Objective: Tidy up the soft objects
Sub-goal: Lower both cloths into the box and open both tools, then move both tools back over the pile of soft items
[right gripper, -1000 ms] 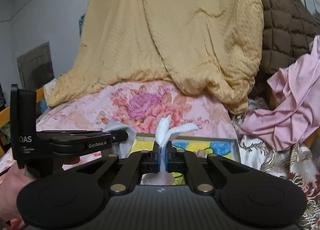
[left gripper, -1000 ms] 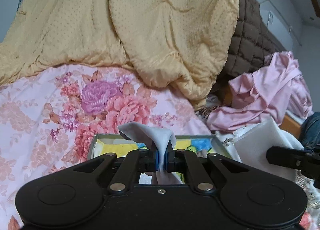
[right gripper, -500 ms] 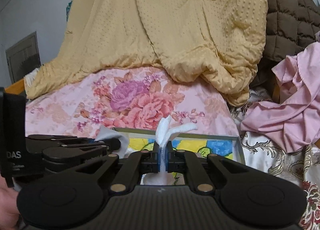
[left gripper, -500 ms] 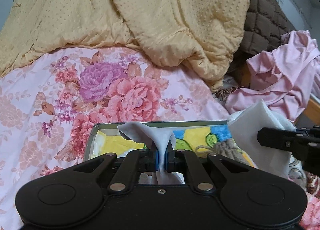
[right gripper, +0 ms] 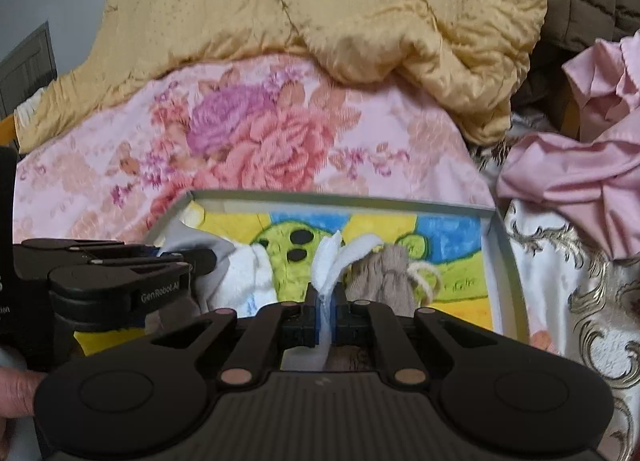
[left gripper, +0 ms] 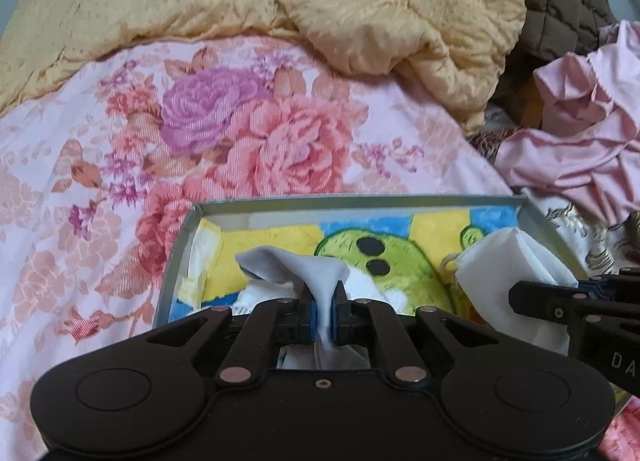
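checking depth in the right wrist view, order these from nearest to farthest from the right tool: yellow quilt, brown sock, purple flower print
1. brown sock: in the tray, just ahead and right of the right tool, which pinches a white cloth.
2. purple flower print: on the bedcover beyond the tray, to the left.
3. yellow quilt: heaped at the back, across the top.

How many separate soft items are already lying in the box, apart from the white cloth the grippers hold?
2 visible: a brown sock near the middle, and a white sock toward the box left side by the left gripper. The gripper bodies may hide more.
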The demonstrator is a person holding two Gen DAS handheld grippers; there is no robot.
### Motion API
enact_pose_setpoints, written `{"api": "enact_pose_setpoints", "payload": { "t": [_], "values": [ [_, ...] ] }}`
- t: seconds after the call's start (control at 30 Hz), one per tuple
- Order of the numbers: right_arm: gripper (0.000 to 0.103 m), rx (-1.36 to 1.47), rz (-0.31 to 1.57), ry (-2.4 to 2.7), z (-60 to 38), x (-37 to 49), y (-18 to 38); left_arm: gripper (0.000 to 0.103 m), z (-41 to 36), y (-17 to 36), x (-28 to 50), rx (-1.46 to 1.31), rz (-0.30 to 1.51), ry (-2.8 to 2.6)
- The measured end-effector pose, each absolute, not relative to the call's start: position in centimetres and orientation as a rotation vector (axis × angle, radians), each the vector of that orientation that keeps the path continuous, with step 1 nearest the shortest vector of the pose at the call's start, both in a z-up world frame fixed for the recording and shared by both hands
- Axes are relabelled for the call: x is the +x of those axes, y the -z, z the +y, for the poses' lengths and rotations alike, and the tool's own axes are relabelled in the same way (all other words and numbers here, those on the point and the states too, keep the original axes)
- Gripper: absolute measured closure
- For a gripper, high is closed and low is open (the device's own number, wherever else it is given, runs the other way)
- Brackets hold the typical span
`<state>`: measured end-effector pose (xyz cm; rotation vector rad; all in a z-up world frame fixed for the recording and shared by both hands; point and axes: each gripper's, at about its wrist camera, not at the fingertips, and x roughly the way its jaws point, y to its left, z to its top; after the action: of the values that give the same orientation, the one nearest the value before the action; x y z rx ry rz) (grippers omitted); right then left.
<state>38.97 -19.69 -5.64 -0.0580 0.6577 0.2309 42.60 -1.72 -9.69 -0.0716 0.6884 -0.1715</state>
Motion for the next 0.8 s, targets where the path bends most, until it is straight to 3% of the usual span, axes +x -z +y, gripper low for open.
{"api": "enact_pose_setpoints", "payload": {
  "t": [0.13,0.23,0.3,0.37,0.47,0.8],
  "values": [
    [0.084,-0.024,0.689,-0.260,-20.0,38.8,6.4,0.082,-1.6,9.9,42.5,-0.094,0.690,0.167],
    [0.067,-0.030,0.677,-0.264,-20.1,38.3,6.4,0.071,-1.9,9.6,42.3,-0.097,0.684,0.163],
    [0.046,-0.033,0.667,-0.267,-20.1,37.7,6.1,0.060,-2.0,9.2,42.2,-0.096,0.674,0.155],
    [0.034,-0.054,0.650,-0.270,-20.0,37.0,5.9,0.031,-1.9,8.5,42.0,-0.102,0.650,0.149],
    [0.018,-0.099,0.624,-0.271,-19.5,35.7,5.4,0.012,-2.1,7.3,41.3,-0.098,0.598,0.139],
    [0.003,-0.050,0.532,-0.304,-20.7,26.4,2.4,0.001,0.3,3.3,37.0,-0.167,0.539,0.141]
  ]
}}
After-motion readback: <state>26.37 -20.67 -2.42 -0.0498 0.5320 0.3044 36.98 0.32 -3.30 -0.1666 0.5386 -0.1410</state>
